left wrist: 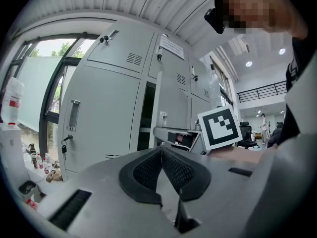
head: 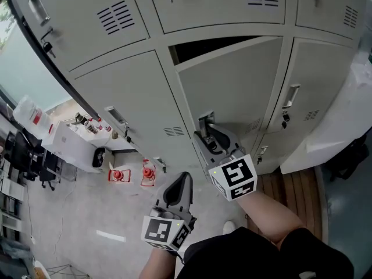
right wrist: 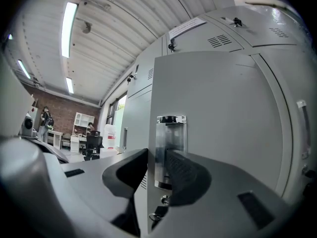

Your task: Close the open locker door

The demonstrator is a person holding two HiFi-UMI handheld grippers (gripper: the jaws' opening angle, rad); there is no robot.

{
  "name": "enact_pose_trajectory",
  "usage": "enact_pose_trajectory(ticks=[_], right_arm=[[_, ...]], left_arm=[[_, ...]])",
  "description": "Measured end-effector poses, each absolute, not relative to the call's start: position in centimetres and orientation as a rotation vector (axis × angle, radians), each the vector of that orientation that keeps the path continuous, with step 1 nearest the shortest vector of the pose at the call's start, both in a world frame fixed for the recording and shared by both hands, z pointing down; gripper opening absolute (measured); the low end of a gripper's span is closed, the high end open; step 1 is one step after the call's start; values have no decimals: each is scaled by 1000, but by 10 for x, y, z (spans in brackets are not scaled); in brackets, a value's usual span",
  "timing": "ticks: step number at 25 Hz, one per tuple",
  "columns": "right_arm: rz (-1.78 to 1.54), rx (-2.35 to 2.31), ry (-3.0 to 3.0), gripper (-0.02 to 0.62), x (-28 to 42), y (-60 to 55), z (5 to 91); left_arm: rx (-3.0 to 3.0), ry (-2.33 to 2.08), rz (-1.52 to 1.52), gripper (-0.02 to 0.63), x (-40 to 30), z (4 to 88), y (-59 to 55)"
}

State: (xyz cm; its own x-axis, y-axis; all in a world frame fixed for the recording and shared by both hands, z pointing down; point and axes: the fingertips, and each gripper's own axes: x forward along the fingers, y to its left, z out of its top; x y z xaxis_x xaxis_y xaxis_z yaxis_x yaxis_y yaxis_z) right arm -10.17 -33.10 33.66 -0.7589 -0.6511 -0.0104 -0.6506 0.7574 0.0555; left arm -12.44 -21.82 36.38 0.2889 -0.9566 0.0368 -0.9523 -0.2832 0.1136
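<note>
Locker door (head: 232, 92), a pale grey sheet-metal panel, stood slightly ajar in the middle of the locker bank. Its free edge was clamped between the half-spread jaws of the right gripper (right wrist: 157, 153), with one pad behind the edge and the other pressed against the upright chrome handle (right wrist: 171, 133). Left gripper (left wrist: 161, 150) was held back from the lockers, its jaws together on nothing. A dark wedge-shaped gap (head: 209, 46) showed above the door's top. Neighbouring grey doors (head: 133, 97) lay flush, above a pale speckled floor (head: 87, 214).
</note>
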Motion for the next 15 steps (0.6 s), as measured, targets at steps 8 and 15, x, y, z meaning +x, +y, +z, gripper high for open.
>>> enact_pose_trajectory(ticks=[8,15], right_arm=[[-79,991,-2957,141,-116,-351,338],[-55,993,-2963,126,-123,-370,338]], left_arm=[[2374,-1864,-57,18,-125,363,-232],[2355,-1868,-31,18,-127,365,-238]])
